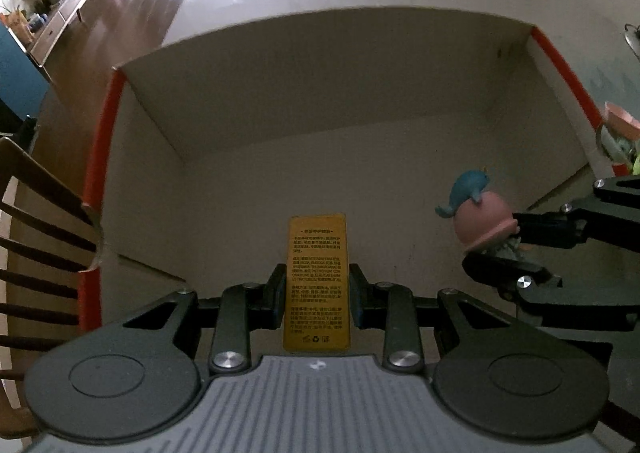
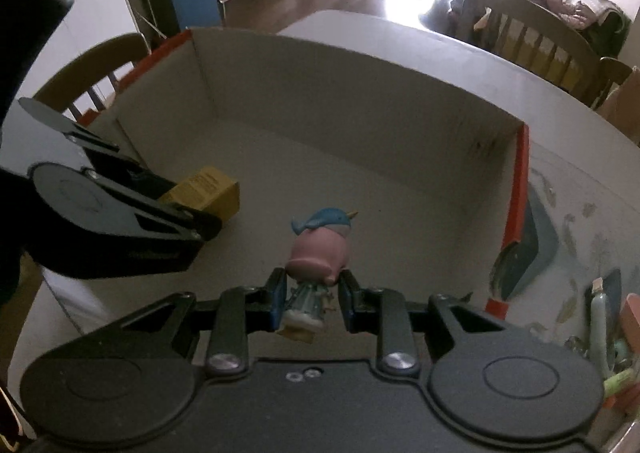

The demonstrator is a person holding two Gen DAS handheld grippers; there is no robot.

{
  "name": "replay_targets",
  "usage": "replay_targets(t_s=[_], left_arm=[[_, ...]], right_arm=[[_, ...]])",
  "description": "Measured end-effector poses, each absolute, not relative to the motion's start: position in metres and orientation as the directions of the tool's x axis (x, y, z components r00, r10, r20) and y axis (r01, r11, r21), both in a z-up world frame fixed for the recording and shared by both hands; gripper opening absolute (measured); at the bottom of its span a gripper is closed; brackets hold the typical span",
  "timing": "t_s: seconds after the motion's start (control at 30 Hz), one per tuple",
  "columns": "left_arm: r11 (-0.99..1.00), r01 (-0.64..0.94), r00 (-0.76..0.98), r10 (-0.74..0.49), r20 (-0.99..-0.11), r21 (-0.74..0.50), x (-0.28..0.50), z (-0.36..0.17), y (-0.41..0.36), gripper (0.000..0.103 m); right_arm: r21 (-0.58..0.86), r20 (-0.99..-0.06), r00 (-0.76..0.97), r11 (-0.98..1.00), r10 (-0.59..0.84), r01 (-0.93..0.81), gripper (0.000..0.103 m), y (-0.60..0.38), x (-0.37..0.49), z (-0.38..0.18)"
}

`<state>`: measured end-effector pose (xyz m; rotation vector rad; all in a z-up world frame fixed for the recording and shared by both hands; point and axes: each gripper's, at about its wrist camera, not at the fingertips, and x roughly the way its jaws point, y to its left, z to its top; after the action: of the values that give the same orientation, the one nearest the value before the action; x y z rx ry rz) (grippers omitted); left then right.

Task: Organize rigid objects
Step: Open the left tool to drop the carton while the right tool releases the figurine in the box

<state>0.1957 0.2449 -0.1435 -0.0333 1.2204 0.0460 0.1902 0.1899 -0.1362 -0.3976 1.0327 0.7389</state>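
My left gripper (image 1: 317, 293) is shut on a small yellow box (image 1: 317, 277) printed with black text, held low inside a large open cardboard box (image 1: 280, 101) with orange edges. In the right wrist view the yellow box (image 2: 208, 193) shows in the left gripper (image 2: 200, 213) near the carton's left wall. My right gripper (image 2: 313, 301) is shut on a toy figurine (image 2: 318, 249) with a pink head and a blue whale on top, also over the cardboard box (image 2: 340, 109) floor. The figurine (image 1: 478, 217) and right gripper (image 1: 508, 253) appear at the right of the left wrist view.
The carton stands on a pale table (image 2: 580, 181). Several small items lie on the table to the right of the carton (image 2: 612, 333). Wooden chairs stand at the left (image 1: 36, 237) and far side (image 2: 532, 41). A pink-rimmed object (image 1: 618, 129) sits outside the carton's right wall.
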Motion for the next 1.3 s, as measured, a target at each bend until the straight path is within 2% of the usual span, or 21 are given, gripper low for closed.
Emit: replay_targets(t_s=[0.43,1.03,1.3], left_arm=[[0.998,-0.060,0.297,0.028,-0.955,0.011,0.197,-0.146,0.242,0.030],[0.997,-0.073,0.451,0.004,-0.893,-0.033,0.148,-0.102,0.230,0.030],[0.997,-0.068,0.543,0.003,-0.840,-0.040,0.132,-0.058,0.222,0.030]], right_arm=[[0.053,-0.896,0.282,0.712,0.344,-0.700,0.030,0.189,0.191,-0.135],[0.129,-0.803,0.349,0.712,0.483,-0.690,0.053,0.147,0.177,-0.088],[0.139,-0.746,0.405,0.718,0.529,-0.682,0.061,0.121,0.163,-0.061]])
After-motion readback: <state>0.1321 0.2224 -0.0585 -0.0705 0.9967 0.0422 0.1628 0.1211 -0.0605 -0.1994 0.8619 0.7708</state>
